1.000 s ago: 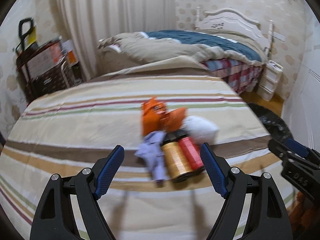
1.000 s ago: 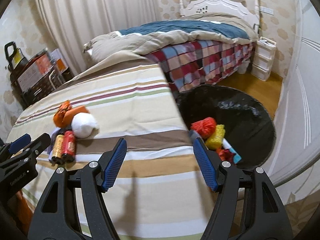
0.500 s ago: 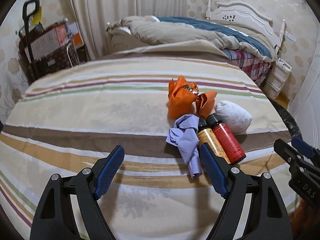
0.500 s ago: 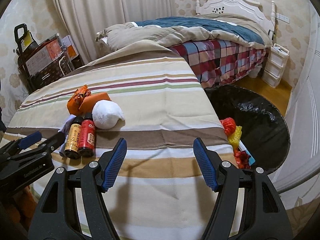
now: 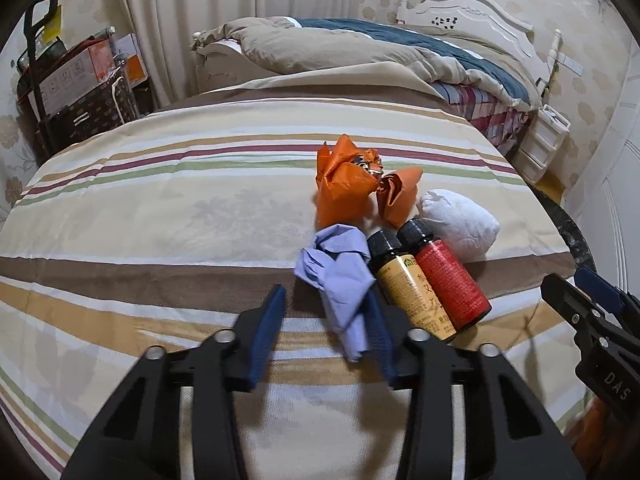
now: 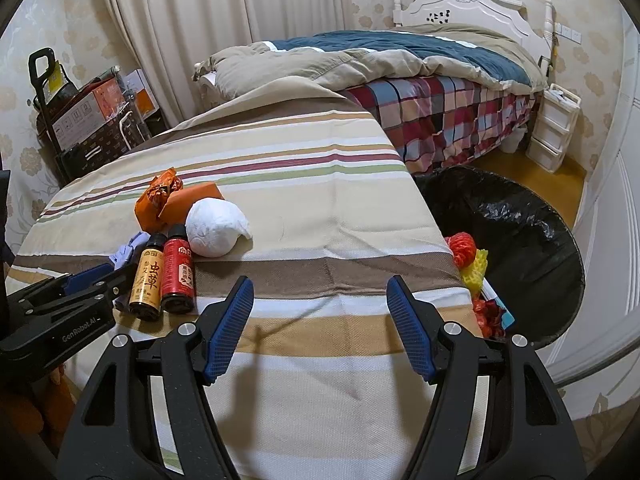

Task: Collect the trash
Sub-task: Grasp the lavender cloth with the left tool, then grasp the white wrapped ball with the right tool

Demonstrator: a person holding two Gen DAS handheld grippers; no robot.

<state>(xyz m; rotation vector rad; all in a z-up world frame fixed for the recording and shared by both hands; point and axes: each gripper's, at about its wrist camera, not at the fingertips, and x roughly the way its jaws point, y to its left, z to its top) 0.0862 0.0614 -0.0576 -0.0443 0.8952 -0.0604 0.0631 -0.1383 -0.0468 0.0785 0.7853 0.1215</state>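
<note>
On the striped tablecloth point(image 5: 160, 208) lie a crumpled lilac paper point(image 5: 340, 276), a yellow bottle point(image 5: 408, 284), a red bottle point(image 5: 448, 280), two orange wrappers point(image 5: 348, 192) and a white paper ball point(image 5: 460, 220). My left gripper point(image 5: 326, 320) is partly closed, its jaws around the near end of the lilac paper, with a gap still showing. My right gripper point(image 6: 320, 312) is open and empty above the table's front right. The same pile shows in the right wrist view: bottles point(image 6: 164, 272), white ball point(image 6: 216, 228), orange wrappers point(image 6: 168, 200).
A black-lined trash bin point(image 6: 520, 240) stands off the table's right edge, holding red and yellow trash point(image 6: 468, 256). A bed point(image 6: 400, 80) is behind, a drawer unit point(image 6: 556, 128) at right, boxes and a cart point(image 5: 72, 88) at left.
My left gripper has moved right and forward onto the lilac paper and its jaws have narrowed. The right gripper has swung slightly left, toward the table.
</note>
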